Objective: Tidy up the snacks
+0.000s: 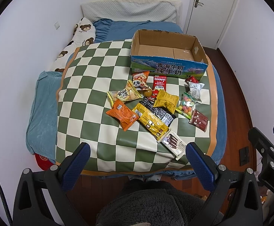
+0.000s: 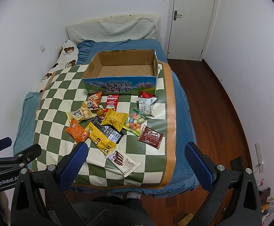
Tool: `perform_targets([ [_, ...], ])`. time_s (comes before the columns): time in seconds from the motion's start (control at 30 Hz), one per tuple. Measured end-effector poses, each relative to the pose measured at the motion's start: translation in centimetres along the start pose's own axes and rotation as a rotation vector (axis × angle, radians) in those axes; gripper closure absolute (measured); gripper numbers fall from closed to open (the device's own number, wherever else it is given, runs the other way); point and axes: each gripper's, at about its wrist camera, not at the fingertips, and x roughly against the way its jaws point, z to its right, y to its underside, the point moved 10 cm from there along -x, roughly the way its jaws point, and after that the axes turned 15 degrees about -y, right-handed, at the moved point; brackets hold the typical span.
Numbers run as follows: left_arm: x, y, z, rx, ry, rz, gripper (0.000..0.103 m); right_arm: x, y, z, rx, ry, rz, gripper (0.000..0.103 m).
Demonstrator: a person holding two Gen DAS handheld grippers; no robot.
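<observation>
Several snack packs lie on a green and white checked mat on a bed. Among them are an orange pack, a yellow pack, a bag of coloured candy balls and a white Franzzi wafer pack. An empty cardboard box with a blue printed front stands behind them. My left gripper and my right gripper are open and empty, held above the near edge of the bed.
A pillow and a bear-print cushion lie at the head of the bed. A white door and wooden floor are to the right. A white wall runs along the left.
</observation>
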Motion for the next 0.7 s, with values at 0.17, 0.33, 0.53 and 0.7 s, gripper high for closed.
perform_targets([
  [0.17, 0.0, 0.01, 0.02, -0.002, 0.002, 0.0, 0.0, -0.01, -0.04, 0.0, -0.001, -0.001, -0.001, 0.0],
  [0.33, -0.01, -0.01, 0.01, 0.001, 0.0, 0.001, 0.0, -0.01, -0.08, 0.01, 0.0, -0.003, 0.0, 0.0],
  [0.53, -0.01, -0.02, 0.03, 0.001, 0.0, 0.0, 0.0, 0.2, -0.43, -0.16, -0.005, -0.005, 0.001, 0.0],
  [0.7, 0.02, -0.06, 0.07, 0.001, 0.0, 0.003, 0.0, 0.18, -0.43, -0.17, -0.004, -0.002, 0.001, 0.0],
])
